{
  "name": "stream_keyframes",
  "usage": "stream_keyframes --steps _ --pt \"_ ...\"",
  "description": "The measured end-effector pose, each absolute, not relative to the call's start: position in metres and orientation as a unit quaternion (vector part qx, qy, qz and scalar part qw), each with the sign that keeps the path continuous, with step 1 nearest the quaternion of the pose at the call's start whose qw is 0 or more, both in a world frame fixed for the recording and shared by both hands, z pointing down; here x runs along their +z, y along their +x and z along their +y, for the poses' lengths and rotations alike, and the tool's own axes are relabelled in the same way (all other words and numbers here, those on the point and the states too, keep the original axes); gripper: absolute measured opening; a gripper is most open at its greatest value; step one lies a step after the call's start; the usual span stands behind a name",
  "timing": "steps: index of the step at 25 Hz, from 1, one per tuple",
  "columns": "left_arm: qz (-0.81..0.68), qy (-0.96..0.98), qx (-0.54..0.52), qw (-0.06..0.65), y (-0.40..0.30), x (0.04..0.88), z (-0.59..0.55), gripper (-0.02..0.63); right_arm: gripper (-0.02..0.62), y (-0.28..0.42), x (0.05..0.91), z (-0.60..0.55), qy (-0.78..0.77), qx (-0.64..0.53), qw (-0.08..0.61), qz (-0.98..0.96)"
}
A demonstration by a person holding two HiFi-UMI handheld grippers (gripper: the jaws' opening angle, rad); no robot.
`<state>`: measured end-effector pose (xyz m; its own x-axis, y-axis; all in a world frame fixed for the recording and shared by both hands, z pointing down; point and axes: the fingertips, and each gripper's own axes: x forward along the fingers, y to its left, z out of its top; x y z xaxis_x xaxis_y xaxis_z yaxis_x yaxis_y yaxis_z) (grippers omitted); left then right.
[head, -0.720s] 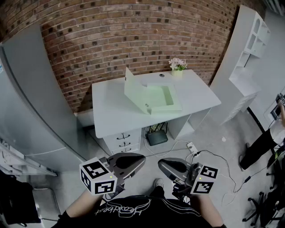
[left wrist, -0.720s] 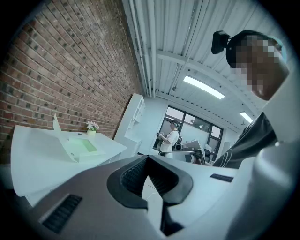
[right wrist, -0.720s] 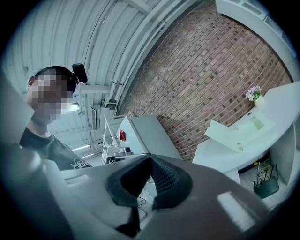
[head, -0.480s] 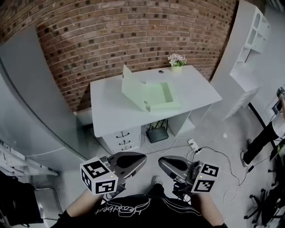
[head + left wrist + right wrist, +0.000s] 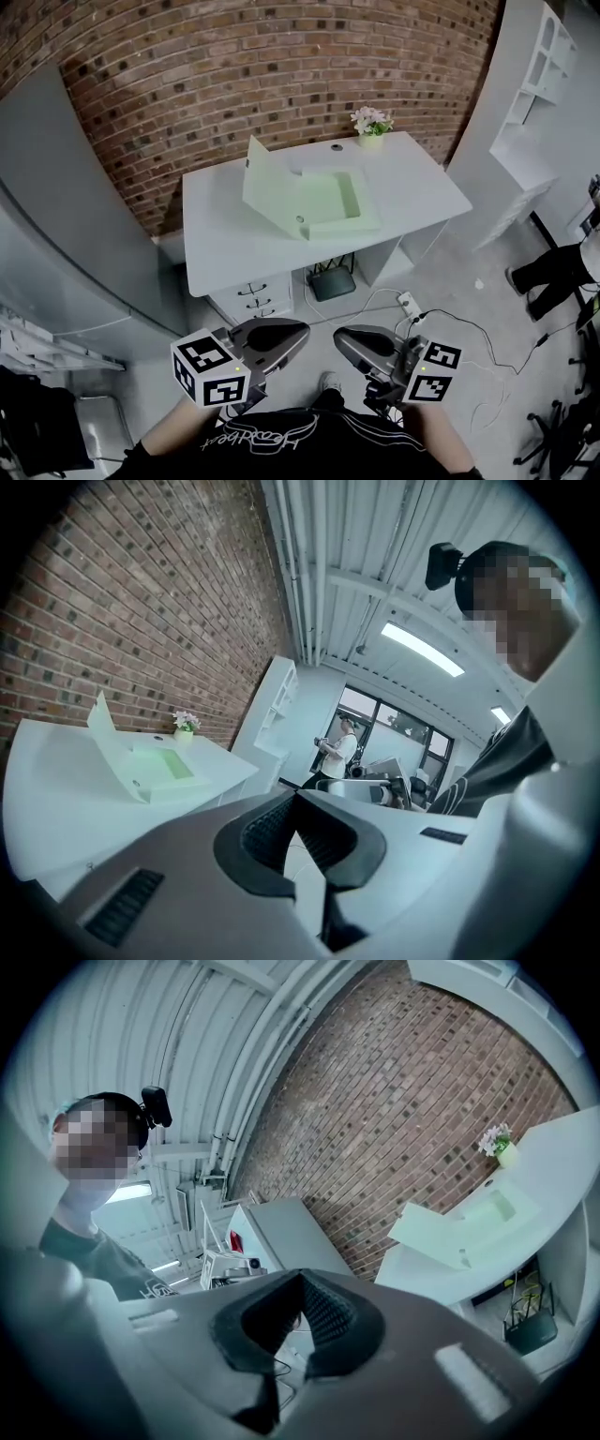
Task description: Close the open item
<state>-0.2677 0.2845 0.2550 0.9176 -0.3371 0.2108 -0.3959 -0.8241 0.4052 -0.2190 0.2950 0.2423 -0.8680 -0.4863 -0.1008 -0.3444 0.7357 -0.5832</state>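
A pale green box [image 5: 328, 204] lies open on the white desk [image 5: 422, 187], its lid [image 5: 265, 186] standing up on the left side. It also shows far off as the green box [image 5: 157, 766] in the left gripper view and the green box [image 5: 469, 1225] in the right gripper view. My left gripper [image 5: 302, 331] and right gripper [image 5: 340, 340] hang side by side close to my body, well short of the desk. Both are shut and hold nothing. Up close, the left gripper [image 5: 298, 802] and the right gripper [image 5: 302, 1281] each have their tips together.
A small flower pot [image 5: 371, 124] stands at the desk's back edge. Under the desk are drawers [image 5: 249, 293] and a black router [image 5: 331, 284], with cables [image 5: 441, 328] on the floor. A grey cabinet [image 5: 66, 216] stands left, white shelves [image 5: 539, 66] right. A person [image 5: 553, 267] is at the far right.
The head view has shifted: the desk and box now sit a little further left and lower in it. The person at the right has stepped along. Both grippers stay where they were.
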Motion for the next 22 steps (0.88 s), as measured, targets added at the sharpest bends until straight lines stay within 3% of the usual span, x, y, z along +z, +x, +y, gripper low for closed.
stream_keyframes --steps 13,22 --pt "-0.216 0.943 0.079 0.239 -0.2 0.266 0.206 0.002 0.005 -0.146 0.246 0.216 -0.214 -0.296 0.14 0.92" --pt "-0.235 0.946 0.076 0.21 -0.157 0.256 0.171 0.002 0.005 -0.1 0.234 0.183 -0.197 -0.274 0.153 0.929"
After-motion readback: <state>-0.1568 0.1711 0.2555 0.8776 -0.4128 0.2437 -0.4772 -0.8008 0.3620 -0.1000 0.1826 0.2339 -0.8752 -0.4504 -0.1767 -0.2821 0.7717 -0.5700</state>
